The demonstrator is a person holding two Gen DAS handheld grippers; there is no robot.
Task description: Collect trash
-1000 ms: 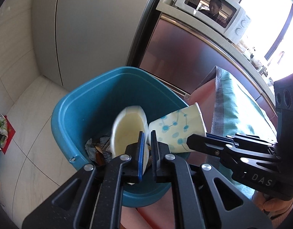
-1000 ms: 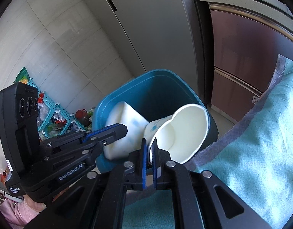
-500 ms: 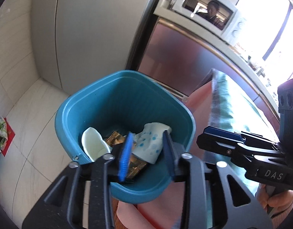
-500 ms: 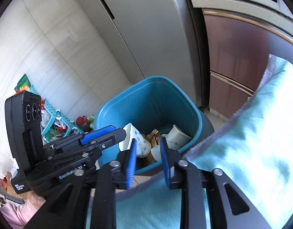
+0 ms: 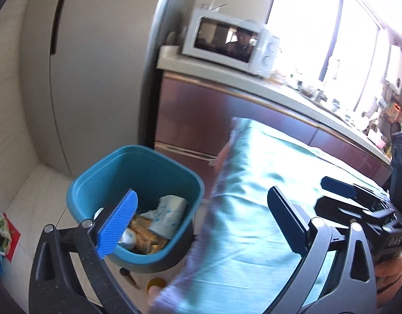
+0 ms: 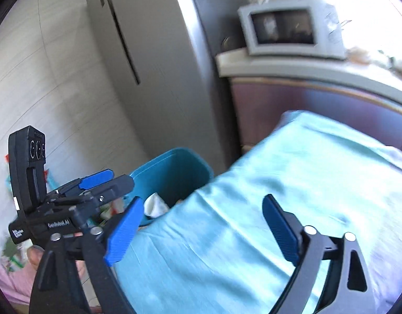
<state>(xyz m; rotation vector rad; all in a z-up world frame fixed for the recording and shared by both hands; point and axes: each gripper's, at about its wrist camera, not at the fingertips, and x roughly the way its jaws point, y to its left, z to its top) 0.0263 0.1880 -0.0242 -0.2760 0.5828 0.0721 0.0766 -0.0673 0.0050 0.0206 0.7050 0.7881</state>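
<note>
A teal trash bin (image 5: 190, 180) stands on the floor beside the table. Inside lie a white paper cup with blue dots (image 5: 167, 216), a second white cup (image 6: 155, 205) and brown wrappers (image 5: 146, 238). The bin also shows in the right wrist view (image 6: 174, 167). My left gripper (image 5: 201, 222) is wide open and empty, raised above the bin's right rim and the table edge. My right gripper (image 6: 201, 225) is wide open and empty over the teal tablecloth (image 6: 292, 183). Each gripper shows in the other's view: the right one (image 5: 358, 204), the left one (image 6: 78, 201).
A tall grey fridge (image 5: 91, 65) stands behind the bin. A white microwave (image 5: 227, 41) sits on a counter over reddish cabinets (image 5: 201, 120). Small items lie on the floor under the bin (image 5: 127, 274), and colourful packaging (image 5: 2, 230) lies at far left.
Both grippers opened and dropped their cups into the bin. They then opened wider, rose and swung right, away from the bin and over the tablecloth.
</note>
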